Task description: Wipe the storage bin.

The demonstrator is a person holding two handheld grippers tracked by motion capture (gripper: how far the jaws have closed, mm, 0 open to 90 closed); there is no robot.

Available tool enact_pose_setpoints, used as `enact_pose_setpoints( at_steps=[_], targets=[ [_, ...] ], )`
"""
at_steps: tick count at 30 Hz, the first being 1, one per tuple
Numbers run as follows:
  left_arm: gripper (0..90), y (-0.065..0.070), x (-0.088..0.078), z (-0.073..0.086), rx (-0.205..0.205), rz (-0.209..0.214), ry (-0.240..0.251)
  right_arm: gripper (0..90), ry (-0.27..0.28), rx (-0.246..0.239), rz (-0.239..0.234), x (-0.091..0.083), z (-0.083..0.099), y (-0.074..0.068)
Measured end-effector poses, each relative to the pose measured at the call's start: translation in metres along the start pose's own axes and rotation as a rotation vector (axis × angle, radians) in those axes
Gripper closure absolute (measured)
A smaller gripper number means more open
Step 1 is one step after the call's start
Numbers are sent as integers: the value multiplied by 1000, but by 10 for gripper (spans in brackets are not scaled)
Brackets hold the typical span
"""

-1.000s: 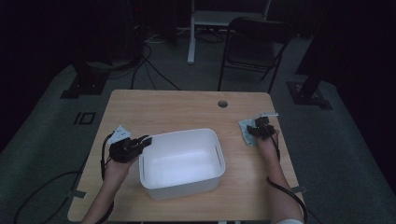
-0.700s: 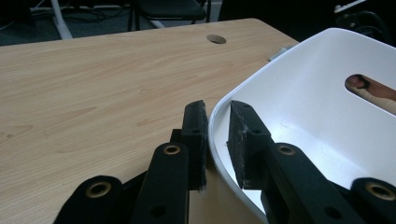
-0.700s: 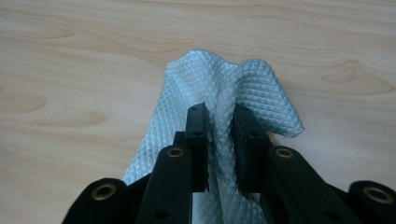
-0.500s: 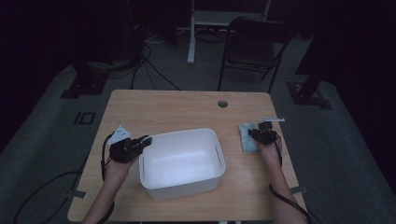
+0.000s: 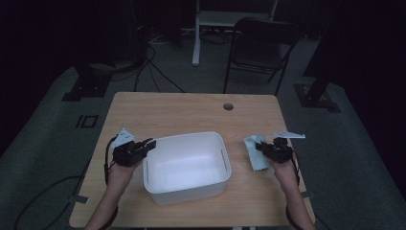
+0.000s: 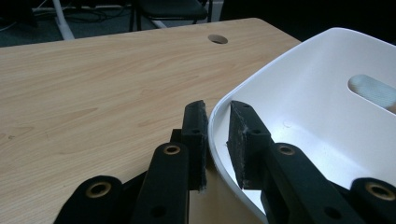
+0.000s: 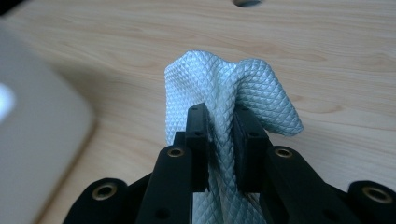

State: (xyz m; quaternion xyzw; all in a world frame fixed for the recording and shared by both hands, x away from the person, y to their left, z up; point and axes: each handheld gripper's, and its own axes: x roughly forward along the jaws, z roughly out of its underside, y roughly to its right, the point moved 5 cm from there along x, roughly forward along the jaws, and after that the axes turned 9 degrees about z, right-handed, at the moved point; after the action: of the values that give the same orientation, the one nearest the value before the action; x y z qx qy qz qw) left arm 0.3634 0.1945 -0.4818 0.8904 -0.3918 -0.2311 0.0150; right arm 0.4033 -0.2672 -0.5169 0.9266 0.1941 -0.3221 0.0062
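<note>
Right gripper (image 7: pixel 219 126) is being pinched on a bunched fold of the pale blue cloth (image 7: pixel 233 88), its jaws having just been closing with the fabric between them, and the cloth is being lifted off the table (image 5: pixel 191 110) just to the right of the white tub (image 5: pixel 186 165). Left gripper (image 6: pixel 217 135) is being held nearly closed astride the tub's near-left rim, one pad outside and one inside; whether the pads are actually pressing the wall is hard to tell. The step in hand is judged to be carrying the cloth to the tub while the tub is being steadied. The next move is calling for a leftward carry over the rim and a release inside. Compared with a second ago, the right hand is being seen nearer the tub, and the cloth is being gathered rather than lying flat.
</note>
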Motion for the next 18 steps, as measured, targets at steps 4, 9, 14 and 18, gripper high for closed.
enact_pose_setpoints(
  at_steps=[4,9,14,18],
  targets=[
    [772,0,0,0,-1,0,1,786,31,-26,-51,-17,0,-15],
    [772,0,0,0,-1,-1,1,786,63,-59,-103,-36,-2,-32],
    [773,0,1,-1,4,-1,0,785,113,-85,-168,-59,-8,-49],
    [772,0,1,-1,4,0,0,785,155,-94,-238,-77,-13,-63]
  ],
)
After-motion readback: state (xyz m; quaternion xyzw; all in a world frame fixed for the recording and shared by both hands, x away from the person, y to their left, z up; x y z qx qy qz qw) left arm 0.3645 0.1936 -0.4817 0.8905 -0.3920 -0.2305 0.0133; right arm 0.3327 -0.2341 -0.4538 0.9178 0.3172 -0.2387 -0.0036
